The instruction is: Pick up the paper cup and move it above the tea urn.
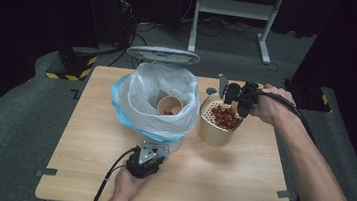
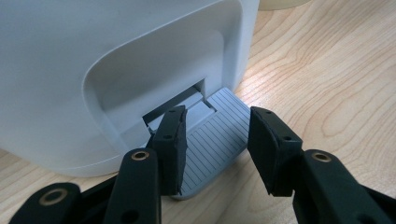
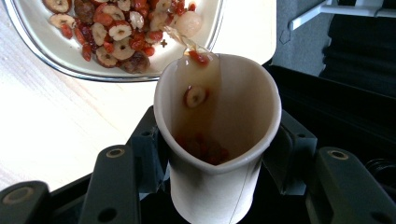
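— Where are they with it?

— Mid-pour, I'd say. The right gripper (image 3: 219, 163) has its jaws clamped on the sides of a small cream paper cup (image 3: 217, 140) and holds it tipped over the round beige strainer bowl (image 1: 216, 129) that stands on the pale wooden table (image 1: 218, 180), just right of the bin. A thin stream of amber liquid runs off the cup's lip, carrying red berries and a slice of dried fruit onto the heap of red dried fruit (image 1: 224, 116) already lying in the strainer.

— So nearly empty?

— Not quite. A pool of liquid and some berries lie along the cup's lower wall, so I judge the draining has a bit to go.

— Which way does the cup point?

— Its long axis lies close to level, mouth aimed at the strainer and dipped slightly, base back between the jaws.

— And the other hand?

— The left gripper (image 2: 215, 154) sits low at the white pedal bin (image 1: 158, 106), jaws partly open, holding nothing, resting on the grey ribbed foot pedal (image 2: 212, 135). The bin's lid (image 1: 162, 54) stands up, and another paper cup (image 1: 170, 104) already lies inside its clear bag. I expect this cup goes there once drained.
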